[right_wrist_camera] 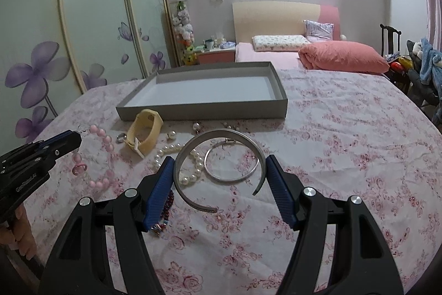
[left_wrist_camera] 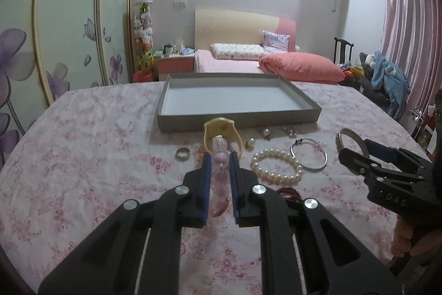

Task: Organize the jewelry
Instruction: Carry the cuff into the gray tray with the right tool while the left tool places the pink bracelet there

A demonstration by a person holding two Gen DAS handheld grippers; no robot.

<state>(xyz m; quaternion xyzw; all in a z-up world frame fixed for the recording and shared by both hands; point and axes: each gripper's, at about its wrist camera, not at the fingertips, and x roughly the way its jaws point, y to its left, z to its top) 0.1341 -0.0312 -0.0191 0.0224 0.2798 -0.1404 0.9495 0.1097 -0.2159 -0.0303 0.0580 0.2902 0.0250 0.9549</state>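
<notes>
Two fisheye views, each mounted behind a hand-held tool, look low across a floral-clothed surface (left_wrist_camera: 83, 170) toward a bed (left_wrist_camera: 229, 65) at frame centre. The left view sits close above the jewelry, with the right tool (left_wrist_camera: 356, 148) at its right edge. The right view faces likewise, with the left tool (right_wrist_camera: 74, 137) at its left edge. Both share the grey tray (left_wrist_camera: 237, 122) at mid-frame.

A table is covered by a pink floral cloth (right_wrist_camera: 345, 145). Behind it, a bed (left_wrist_camera: 226, 64) with a folded pink quilt (left_wrist_camera: 301, 68) and pillows (right_wrist_camera: 279, 42) is seen, flanked by a flower-painted wardrobe (right_wrist_camera: 91, 26) and pink curtains (left_wrist_camera: 408, 26).
</notes>
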